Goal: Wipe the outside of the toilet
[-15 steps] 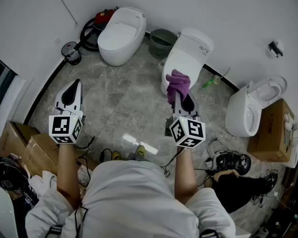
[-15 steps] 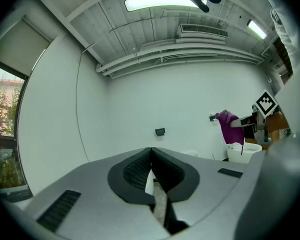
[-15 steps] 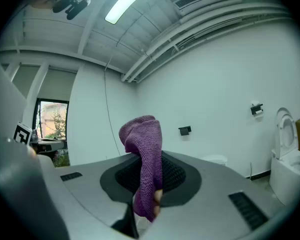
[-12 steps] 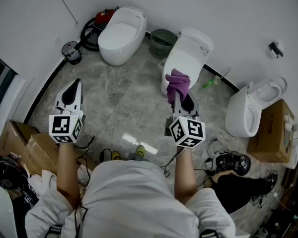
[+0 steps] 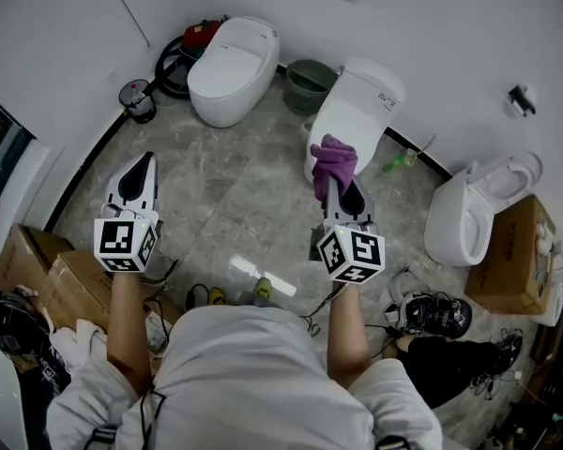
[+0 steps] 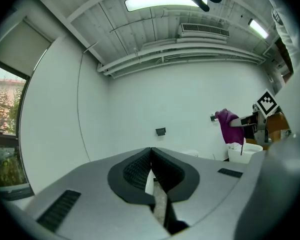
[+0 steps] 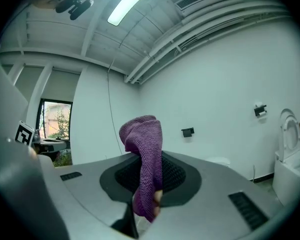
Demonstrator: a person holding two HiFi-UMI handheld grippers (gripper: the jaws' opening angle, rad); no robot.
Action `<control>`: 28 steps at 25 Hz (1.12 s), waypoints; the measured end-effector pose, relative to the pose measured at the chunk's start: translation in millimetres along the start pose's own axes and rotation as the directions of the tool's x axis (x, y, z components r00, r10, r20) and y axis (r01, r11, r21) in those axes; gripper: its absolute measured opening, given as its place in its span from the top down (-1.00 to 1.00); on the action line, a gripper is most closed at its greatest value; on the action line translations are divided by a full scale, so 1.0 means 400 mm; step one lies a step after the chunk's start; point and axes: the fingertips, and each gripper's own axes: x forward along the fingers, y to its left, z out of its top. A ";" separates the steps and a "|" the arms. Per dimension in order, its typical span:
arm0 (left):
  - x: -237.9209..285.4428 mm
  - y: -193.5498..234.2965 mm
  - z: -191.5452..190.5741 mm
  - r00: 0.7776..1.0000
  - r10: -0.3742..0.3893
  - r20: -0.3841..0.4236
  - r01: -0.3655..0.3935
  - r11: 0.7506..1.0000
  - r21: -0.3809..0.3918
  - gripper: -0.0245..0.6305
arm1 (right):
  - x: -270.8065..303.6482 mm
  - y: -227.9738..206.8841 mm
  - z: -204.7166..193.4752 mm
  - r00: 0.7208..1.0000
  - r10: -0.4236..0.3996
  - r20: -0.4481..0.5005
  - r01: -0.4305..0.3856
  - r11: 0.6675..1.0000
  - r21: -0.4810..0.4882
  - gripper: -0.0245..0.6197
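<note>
Head view: green basket just beside toilet.

Grey marble-tile floor carries three white ceramic toilets, a green mesh wastebasket, brown cardboard boxes, black shoes.

Head cam looks steeply down at the toilet; both gripper cams tilt up, sharing the far-wall black bracket.

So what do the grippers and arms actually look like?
The left gripper and right gripper are grey tapered shells with black ribbed pads, each with a white cube of black square markers at the rear. The person wears a pale short-sleeved shirt.
</note>
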 end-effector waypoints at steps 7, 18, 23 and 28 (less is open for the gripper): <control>0.028 -0.043 -0.002 1.000 0.005 -0.017 -0.005 1.000 0.002 0.87 | 0.006 -0.042 -0.004 1.000 0.022 0.004 -0.022 1.000 0.003 0.69; 0.108 -0.155 0.000 0.999 0.027 -0.041 -0.026 0.999 0.025 0.87 | 0.059 -0.174 -0.021 0.997 0.074 -0.010 -0.073 0.997 0.038 0.69; 0.147 -0.169 -0.019 0.997 0.034 -0.067 -0.032 0.999 0.032 0.87 | 0.103 -0.209 -0.038 0.996 0.089 -0.025 -0.087 0.995 0.053 0.69; 0.201 -0.132 -0.037 0.996 0.048 -0.070 -0.046 0.998 0.035 0.87 | 0.177 -0.214 -0.060 0.995 0.096 -0.035 -0.093 0.994 0.061 0.69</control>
